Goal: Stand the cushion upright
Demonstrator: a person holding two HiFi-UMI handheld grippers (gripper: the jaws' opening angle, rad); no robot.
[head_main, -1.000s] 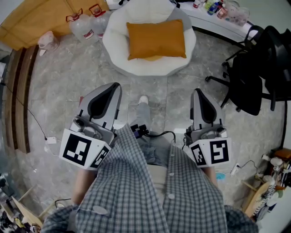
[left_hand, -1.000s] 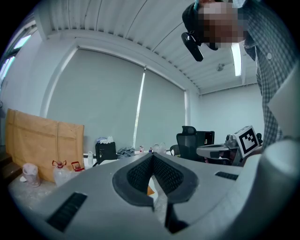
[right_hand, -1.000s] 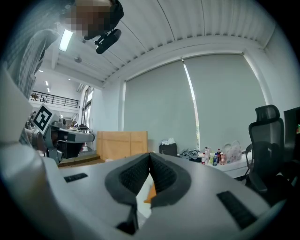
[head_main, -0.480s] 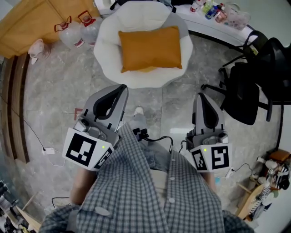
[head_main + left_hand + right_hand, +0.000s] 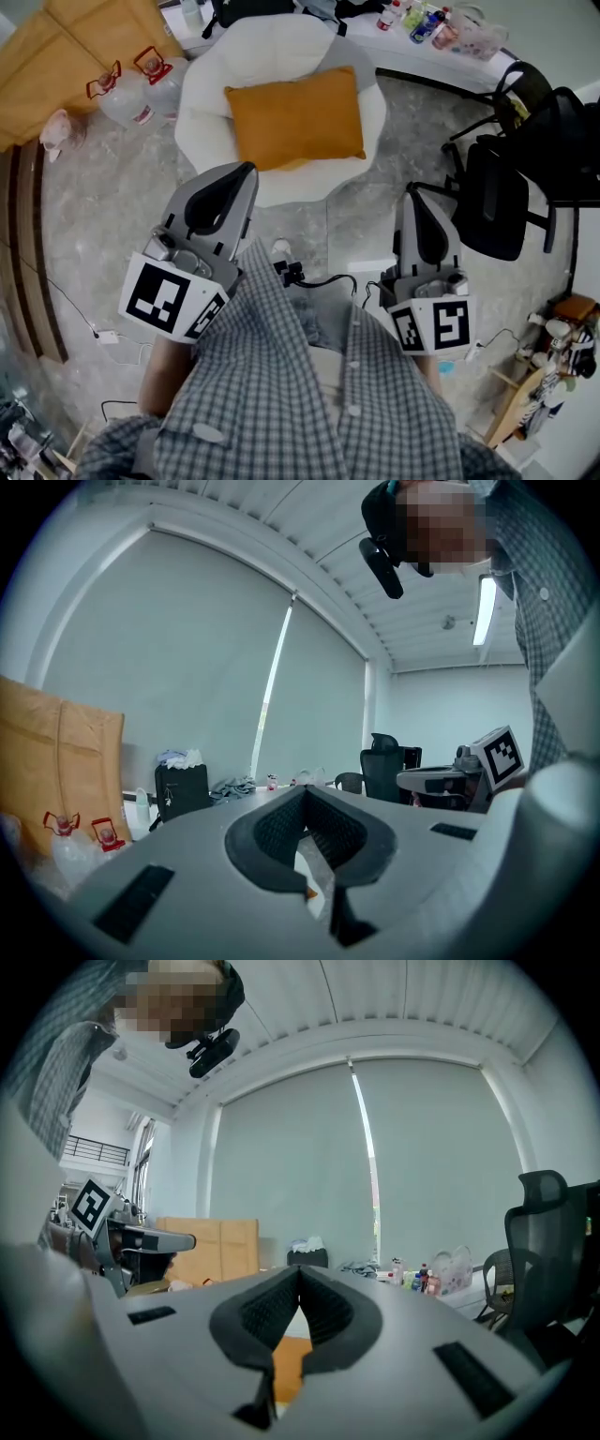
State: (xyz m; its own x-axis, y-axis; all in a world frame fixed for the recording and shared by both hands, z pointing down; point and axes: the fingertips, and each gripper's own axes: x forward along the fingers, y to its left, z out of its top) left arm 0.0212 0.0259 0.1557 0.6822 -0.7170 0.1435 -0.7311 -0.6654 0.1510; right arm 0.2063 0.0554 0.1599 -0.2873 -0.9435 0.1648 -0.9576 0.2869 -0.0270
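**Stand the cushion upright: state before first contact.** The grey marble floor (image 5: 112,216) fills most of the head view. I stand on it, facing a white round armchair (image 5: 202,89) in the far centre. Two black office chairs (image 5: 502,192) stand at the right, well apart from the armchair. A bench (image 5: 412,47) carrying bottles runs along the far right wall.

The orange cushion (image 5: 295,117) lies flat on the armchair's seat. Its broad face is turned up, and its near edge sits close to the seat's front rim. Nothing props it, and it does not lean on the backrest.

My left claw (image 5: 246,171) is closed and holds nothing. It points at the near left part of the armchair, just short of the seat. My right claw (image 5: 415,192) is also closed and empty, over bare floor to the right of the armchair. Neither claw touches the cushion.

Two clear water jugs (image 5: 131,89) with red handles stand on the floor at the far left, beside the armchair.

Progress, as I judge it: no part of the task is done. Remaining steps are to reach the seat, open a claw, grip a cushion edge, and tip the cushion up against the backrest.
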